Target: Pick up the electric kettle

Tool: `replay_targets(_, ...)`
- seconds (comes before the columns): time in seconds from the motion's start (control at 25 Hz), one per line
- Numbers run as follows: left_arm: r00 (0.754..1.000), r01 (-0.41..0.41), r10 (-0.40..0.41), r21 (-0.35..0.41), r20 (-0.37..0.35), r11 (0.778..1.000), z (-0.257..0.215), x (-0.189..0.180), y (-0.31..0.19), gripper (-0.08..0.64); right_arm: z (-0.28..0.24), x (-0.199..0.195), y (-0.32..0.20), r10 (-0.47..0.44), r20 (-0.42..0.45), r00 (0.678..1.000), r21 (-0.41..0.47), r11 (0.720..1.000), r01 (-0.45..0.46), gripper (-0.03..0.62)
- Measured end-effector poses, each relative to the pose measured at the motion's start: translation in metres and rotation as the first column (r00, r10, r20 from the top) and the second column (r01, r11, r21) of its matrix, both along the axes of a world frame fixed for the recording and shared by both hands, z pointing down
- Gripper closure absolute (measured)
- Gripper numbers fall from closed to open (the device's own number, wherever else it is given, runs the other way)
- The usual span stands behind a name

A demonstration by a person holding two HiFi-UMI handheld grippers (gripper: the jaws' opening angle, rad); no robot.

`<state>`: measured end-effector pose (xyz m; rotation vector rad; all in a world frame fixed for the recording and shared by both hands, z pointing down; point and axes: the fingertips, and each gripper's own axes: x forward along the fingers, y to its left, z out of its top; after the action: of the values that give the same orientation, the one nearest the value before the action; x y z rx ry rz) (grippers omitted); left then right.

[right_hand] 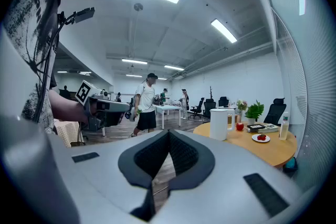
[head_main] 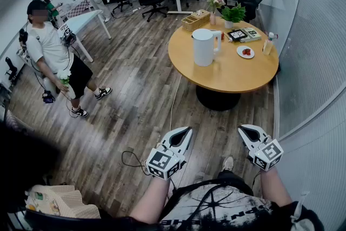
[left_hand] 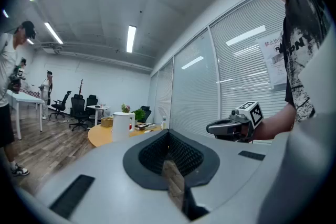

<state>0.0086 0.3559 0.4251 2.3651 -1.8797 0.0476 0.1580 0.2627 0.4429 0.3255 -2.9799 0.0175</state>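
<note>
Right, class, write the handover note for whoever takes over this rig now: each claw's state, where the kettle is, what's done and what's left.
Left claw: shut, empty, held over the wooden floor, well short of the table.
Right claw: shut, empty, alongside the left one.
White electric kettle: upright on the round wooden table, towards its left side in the head view, with the handle on the kettle's right.
Done: nothing yet; the kettle is untouched.
Left: walk up to the table, open a claw, close it on the handle (probably the right claw, as the handle faces that side), then lift.
</note>
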Motion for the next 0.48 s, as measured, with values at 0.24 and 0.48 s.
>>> replay_targets(0.24, 1.000, -0.009, 0.009, -0.003, -0.001, 1.000, 0.0028, 0.0006, -0.0001, 0.560, 0.0054, -0.0004, 0.0008, 0.008, -0.005, 1.000, -0.004, 1.000, -0.008, 0.572)
replay_targets(0.48, 1.000, -0.003, 0.003, -0.007, -0.006, 1.000, 0.0067, -0.0059, 0.0014, 0.560, 0.0038, -0.0081, -0.0002, 0.004, 0.014, 1.000, -0.015, 1.000, -0.004, 0.572)
